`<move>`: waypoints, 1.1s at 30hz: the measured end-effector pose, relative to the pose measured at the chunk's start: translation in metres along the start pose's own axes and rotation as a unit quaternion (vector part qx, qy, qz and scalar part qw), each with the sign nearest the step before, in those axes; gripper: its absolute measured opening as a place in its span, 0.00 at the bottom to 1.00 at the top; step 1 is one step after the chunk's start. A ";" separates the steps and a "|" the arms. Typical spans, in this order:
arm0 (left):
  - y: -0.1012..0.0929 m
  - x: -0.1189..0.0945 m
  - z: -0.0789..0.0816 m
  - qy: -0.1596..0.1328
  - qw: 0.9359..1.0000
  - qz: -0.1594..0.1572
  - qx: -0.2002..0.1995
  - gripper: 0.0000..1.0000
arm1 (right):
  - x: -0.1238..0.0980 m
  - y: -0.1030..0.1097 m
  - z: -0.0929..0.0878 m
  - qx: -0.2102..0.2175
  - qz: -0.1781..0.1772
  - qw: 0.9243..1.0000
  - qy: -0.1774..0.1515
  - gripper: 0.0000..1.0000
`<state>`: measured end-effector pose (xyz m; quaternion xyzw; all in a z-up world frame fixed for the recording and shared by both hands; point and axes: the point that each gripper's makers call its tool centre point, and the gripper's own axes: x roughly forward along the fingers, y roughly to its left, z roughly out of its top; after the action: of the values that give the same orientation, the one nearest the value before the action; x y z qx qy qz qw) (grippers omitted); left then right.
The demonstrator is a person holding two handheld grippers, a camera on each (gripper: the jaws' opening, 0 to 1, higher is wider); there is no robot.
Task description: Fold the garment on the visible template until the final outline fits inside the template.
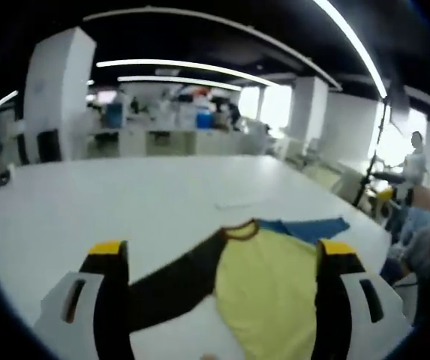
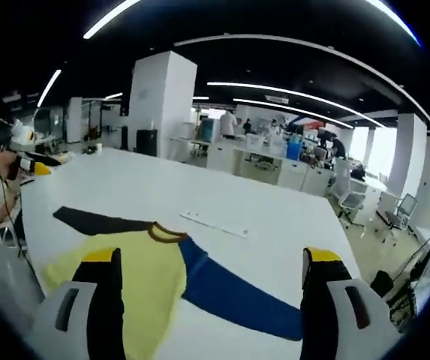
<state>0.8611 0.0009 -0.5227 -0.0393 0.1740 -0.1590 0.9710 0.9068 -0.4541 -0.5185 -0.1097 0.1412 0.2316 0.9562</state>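
Wide bare counter (image 2: 275,202) stretches beyond the spread garment (image 2: 147,277); only a thin flat strip (image 2: 215,223) lies on it, far of the collar.

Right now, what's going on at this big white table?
A person holds two grippers over a shirt lying flat on the white table. The shirt has a yellow body, one black sleeve and one blue sleeve, both still spread out. Both sets of jaws stand open, gripping nothing; no fold has been made yet.

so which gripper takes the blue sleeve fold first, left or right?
Right, probably. The blue sleeve runs between the right gripper's open jaws, close ahead. In the left gripper view it lies far off, beyond the yellow body; the left gripper faces the black sleeve.
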 end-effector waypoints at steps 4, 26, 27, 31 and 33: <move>0.001 -0.027 -0.004 -0.018 0.998 0.008 -0.054 1.00 | -0.016 -0.006 -0.010 0.001 -0.017 1.000 0.009 1.00; -0.009 -0.041 -0.047 0.044 0.998 -0.023 -0.041 1.00 | -0.071 -0.008 -0.042 0.058 -0.090 0.994 -0.003 1.00; -0.007 -0.040 -0.049 0.045 0.998 -0.014 -0.045 1.00 | -0.072 -0.010 -0.046 0.061 -0.088 0.994 0.000 1.00; -0.004 -0.039 -0.047 0.034 0.997 0.009 -0.070 1.00 | -0.070 -0.023 -0.065 0.077 -0.083 0.994 0.013 0.98; -0.006 -0.039 -0.046 0.031 0.997 0.018 -0.074 1.00 | -0.067 -0.028 -0.072 0.077 -0.077 0.994 0.019 0.95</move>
<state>0.8086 0.0065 -0.5520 -0.1024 0.2157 -0.1291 0.9625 0.8476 -0.5261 -0.5601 -0.0504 0.1677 0.1440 0.9740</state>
